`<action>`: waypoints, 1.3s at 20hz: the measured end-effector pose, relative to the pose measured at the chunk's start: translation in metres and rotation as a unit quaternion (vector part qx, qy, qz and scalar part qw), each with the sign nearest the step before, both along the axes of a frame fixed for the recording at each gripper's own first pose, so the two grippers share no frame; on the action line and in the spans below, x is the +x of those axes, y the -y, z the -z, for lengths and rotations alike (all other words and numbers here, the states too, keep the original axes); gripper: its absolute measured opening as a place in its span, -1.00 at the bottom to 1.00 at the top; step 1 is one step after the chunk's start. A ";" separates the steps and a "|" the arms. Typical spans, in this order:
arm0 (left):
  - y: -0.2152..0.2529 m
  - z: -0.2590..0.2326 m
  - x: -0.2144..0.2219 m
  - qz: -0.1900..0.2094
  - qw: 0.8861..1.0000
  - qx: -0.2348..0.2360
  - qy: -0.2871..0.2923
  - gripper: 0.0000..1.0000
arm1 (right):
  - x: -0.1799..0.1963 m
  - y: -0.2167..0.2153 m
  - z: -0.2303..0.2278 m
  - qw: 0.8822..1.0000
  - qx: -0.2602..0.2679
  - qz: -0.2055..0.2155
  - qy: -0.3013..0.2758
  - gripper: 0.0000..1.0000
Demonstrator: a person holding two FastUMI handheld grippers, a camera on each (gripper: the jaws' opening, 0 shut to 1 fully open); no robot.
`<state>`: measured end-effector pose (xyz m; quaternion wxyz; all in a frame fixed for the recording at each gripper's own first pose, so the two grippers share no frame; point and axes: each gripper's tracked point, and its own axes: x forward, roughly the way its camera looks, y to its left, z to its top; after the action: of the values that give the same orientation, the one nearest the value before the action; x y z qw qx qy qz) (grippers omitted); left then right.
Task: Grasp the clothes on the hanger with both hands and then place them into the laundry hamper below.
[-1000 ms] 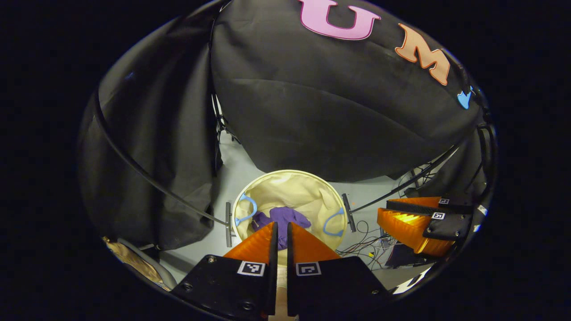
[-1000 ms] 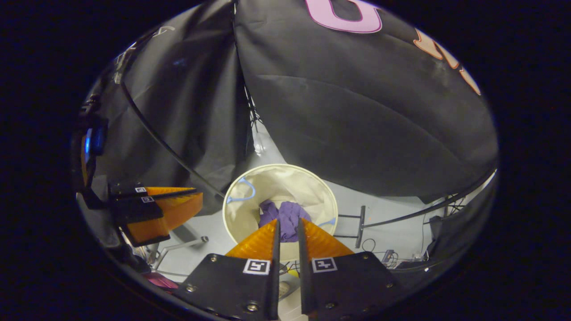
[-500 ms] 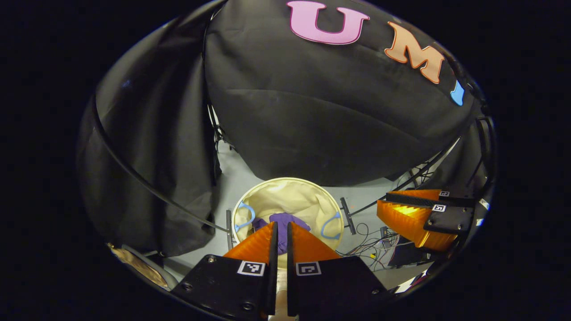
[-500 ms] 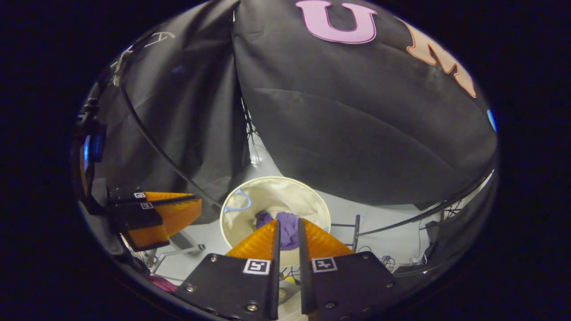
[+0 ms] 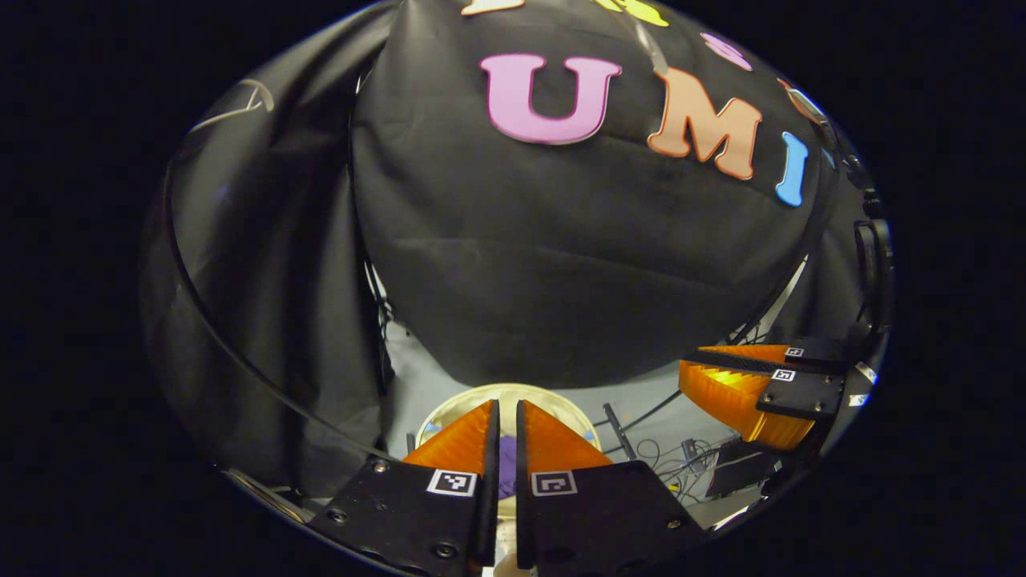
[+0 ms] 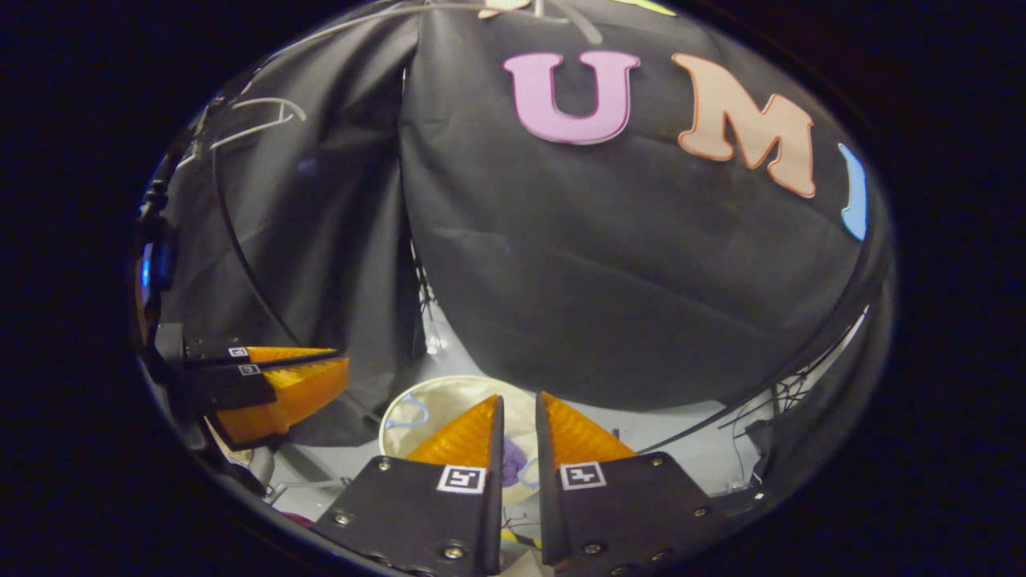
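Observation:
The round cream laundry hamper (image 5: pixel 561 398) stands on the floor below, largely behind my left gripper (image 5: pixel 506 403). Purple clothes (image 5: pixel 506 473) lie inside it, seen through the narrow slit between the fingers. That gripper is shut with nothing in it. In the right gripper view the hamper (image 6: pixel 425 401) and the purple clothes (image 6: pixel 513 458) sit low, behind my right gripper (image 6: pixel 519 395), also shut and holding nothing. Each gripper is visible from the other: the right one (image 5: pixel 689 361) at the far right, the left one (image 6: pixel 341 357) at the far left. A bare white hanger (image 6: pixel 256 120) hangs up left.
Black cloth walls close the booth in behind and on the left. A thin black rack pole (image 5: pixel 240 353) curves down beside the hamper, with a dark foot bar (image 5: pixel 613 421) on the grey floor. Loose cables (image 5: pixel 665 457) lie to the right.
Both views have tilted upward, so the hamper and the purple clothes have slid to the bottom and more wall shows. The fingers of both grippers have stayed shut.

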<state>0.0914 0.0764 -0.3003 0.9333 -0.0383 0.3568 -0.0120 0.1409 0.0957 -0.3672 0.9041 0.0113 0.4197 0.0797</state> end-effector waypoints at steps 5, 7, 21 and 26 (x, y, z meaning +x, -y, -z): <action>0.023 -0.062 0.020 0.018 0.996 0.004 0.082 -0.79 | 0.026 0.030 -0.064 0.996 -0.014 0.027 0.081 -0.60; 0.031 -0.091 0.025 0.027 0.993 0.007 0.117 -0.78 | 0.033 0.040 -0.092 0.992 -0.018 0.038 0.118 -0.60; 0.077 -0.273 0.031 0.061 0.952 -0.016 0.299 -0.80 | 0.053 0.093 -0.268 0.950 -0.038 0.081 0.300 -0.73; 0.086 -0.312 0.023 0.060 0.944 -0.017 0.324 -0.96 | 0.041 0.102 -0.317 0.936 -0.022 0.098 0.336 -0.73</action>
<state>0.1143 -0.0092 0.0121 0.9953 -0.0272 0.0363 -0.0855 0.1821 -0.0067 -0.0497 0.9957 0.0055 0.0899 -0.0196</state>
